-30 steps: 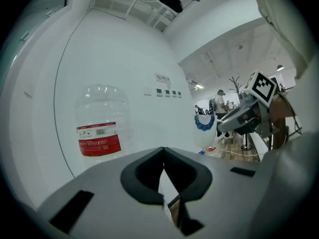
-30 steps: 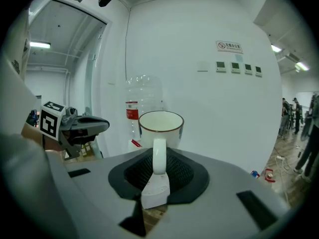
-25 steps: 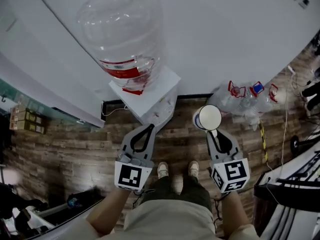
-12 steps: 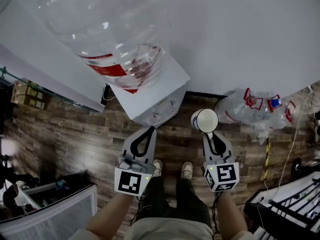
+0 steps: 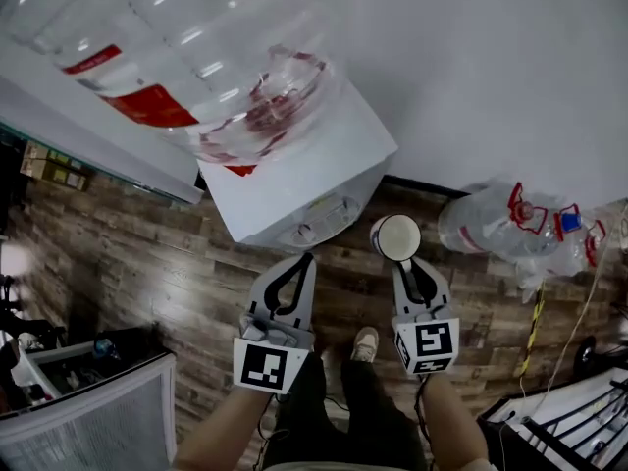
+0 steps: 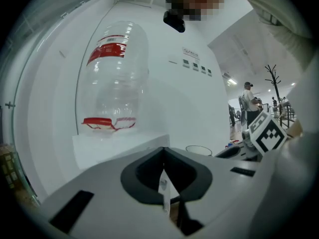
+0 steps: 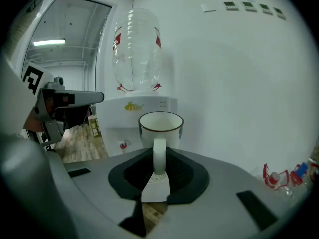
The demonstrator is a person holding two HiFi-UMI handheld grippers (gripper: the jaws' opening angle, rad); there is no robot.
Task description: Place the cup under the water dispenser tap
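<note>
Cup, white with dark rim, upright, handle clamped by right gripper.

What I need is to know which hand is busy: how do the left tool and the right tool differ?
The right tool is shut on the handle of a white cup, held upright; the left tool is shut on nothing. The left tool points at the front of the water dispenser; the right tool sits off to its right. Both are grey with a marker cube.

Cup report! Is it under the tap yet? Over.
Right gripper shut on white ceramic cup. Left gripper shut, empty. Cup not yet under white water dispenser. Nothing between.
</note>
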